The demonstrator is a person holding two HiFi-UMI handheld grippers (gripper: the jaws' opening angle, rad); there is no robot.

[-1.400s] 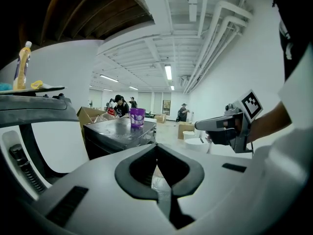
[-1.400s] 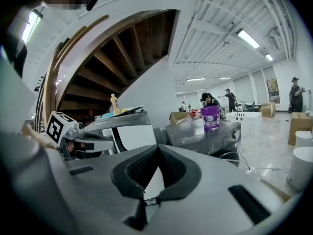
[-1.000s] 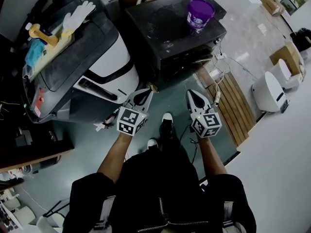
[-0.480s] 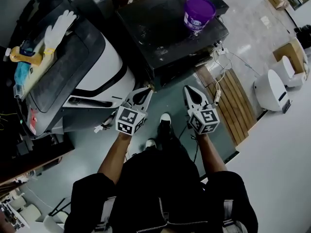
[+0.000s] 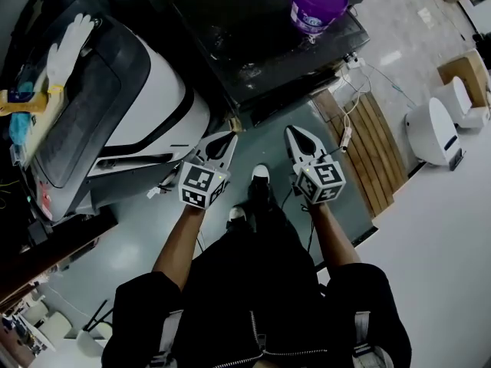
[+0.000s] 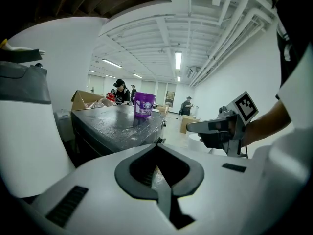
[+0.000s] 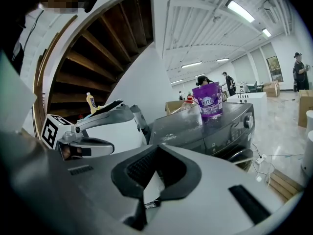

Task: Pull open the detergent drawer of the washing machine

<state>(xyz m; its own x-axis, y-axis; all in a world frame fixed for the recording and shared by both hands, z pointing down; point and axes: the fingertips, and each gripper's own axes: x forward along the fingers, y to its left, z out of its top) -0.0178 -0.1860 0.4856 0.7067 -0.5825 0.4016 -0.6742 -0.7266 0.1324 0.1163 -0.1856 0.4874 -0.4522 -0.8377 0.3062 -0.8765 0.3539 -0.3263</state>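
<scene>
Subject of inspection: the dark washing machine [image 5: 253,44] stands ahead of both tools and apart from them; I see a flat, scuffed, dully glossy top; in the right gripper view its front carries a round knob [image 7: 246,121] at the upper corner and the curved rim of a door [image 7: 243,155] below; the panel beside the knob is dark and smooth, and I cannot pick out the outline of a detergent drawer on it in any view.

A purple plastic tub [image 5: 316,4], round and printed, sits on that top near its far edge.

To the left stands a white appliance [image 5: 165,98] with rounded shoulders and a dark lid; a white glove [image 5: 67,48] lies on the lid.

Left hand-held gripper [image 5: 227,138]: jaws pressed together, nothing between them; it hangs just off the white appliance's corner.

Right hand-held gripper [image 5: 294,134]: jaws likewise pressed together and empty; it is held beside the left one, above the grey-green floor [image 5: 138,236].

A slatted wooden pallet [image 5: 368,140] lies to the right.
</scene>
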